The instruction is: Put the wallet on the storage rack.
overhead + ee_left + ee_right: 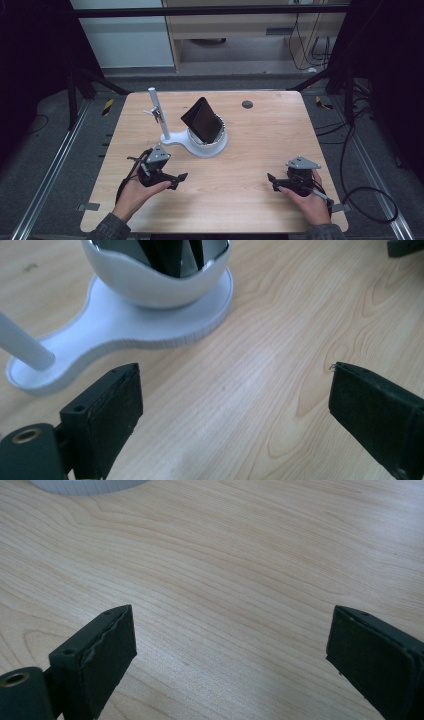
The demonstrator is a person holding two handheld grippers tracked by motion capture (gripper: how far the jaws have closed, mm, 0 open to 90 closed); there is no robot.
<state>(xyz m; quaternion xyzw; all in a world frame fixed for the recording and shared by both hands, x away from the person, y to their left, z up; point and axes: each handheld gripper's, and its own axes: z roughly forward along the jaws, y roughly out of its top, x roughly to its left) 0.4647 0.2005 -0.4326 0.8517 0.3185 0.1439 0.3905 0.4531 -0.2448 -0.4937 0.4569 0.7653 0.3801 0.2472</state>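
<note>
Resting low over the near part of the desk (260, 150), both grippers sit with their fingers spread wide and nothing between them. The left gripper (176, 180) lies near the front-left part of the desk, pointing toward the middle; in the left gripper view its fingers (107, 415) are released over bare wood, with the white stand (150, 325) just ahead. The right gripper (274, 181) rests toward the front-right corner, its fingers (100, 655) likewise released over bare wood.

The thing in play, a black wallet (201, 120), stands tilted in the white bowl (212, 142) of the stand, near the middle of the desk and toward its far edge. A thin white post (159, 114) rises from the stand's left end with what looks like a small metal piece, perhaps keys, hanging on it.

By my reading this is a pause between steps: either the wallet has been set down and the hands are parked, or a pick-up is about to start. If a grasp comes next, the left gripper is the nearer one. It would need to lift, reach forward past the stand's rim, and close on the wallet's upper edge without knocking the post.
</note>
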